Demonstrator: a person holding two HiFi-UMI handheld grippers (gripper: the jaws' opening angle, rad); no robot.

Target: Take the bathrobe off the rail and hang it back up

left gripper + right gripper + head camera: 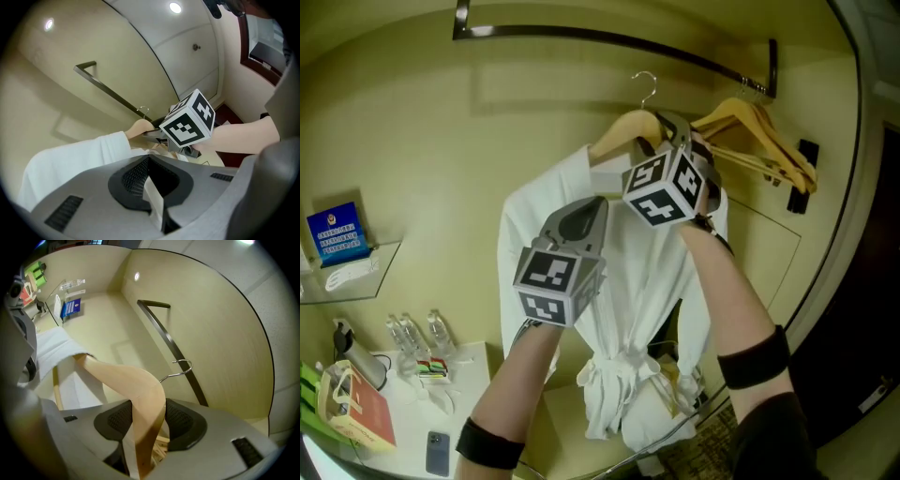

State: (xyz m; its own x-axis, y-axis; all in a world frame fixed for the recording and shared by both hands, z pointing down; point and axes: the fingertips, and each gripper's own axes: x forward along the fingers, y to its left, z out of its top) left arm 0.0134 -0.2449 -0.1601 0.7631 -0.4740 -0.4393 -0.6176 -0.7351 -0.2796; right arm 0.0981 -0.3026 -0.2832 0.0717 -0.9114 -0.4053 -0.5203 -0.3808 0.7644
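Cream-panelled closet corner

Cream wall [422, 131] at the far side. At left, a glass shelf [366, 277] with a blue sign [337, 232] sits above a white counter [469, 361] bearing water bottles [414, 333]. At right is a dark door frame [862, 281], with patterned carpet [712, 452] near. A round ceiling light [175, 7] glows.

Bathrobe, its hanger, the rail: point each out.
bathrobe [633, 281]: head view, white front panel.
hanger [126, 374]: right gripper view, wooden shoulder arm.
rail [581, 35]: head view, middle of dark bar.

Ends of the wooden hanger [621, 131] hide under the bathrobe [642, 272] (only its middle shows); print on the blue sign [337, 232] is too small to read.
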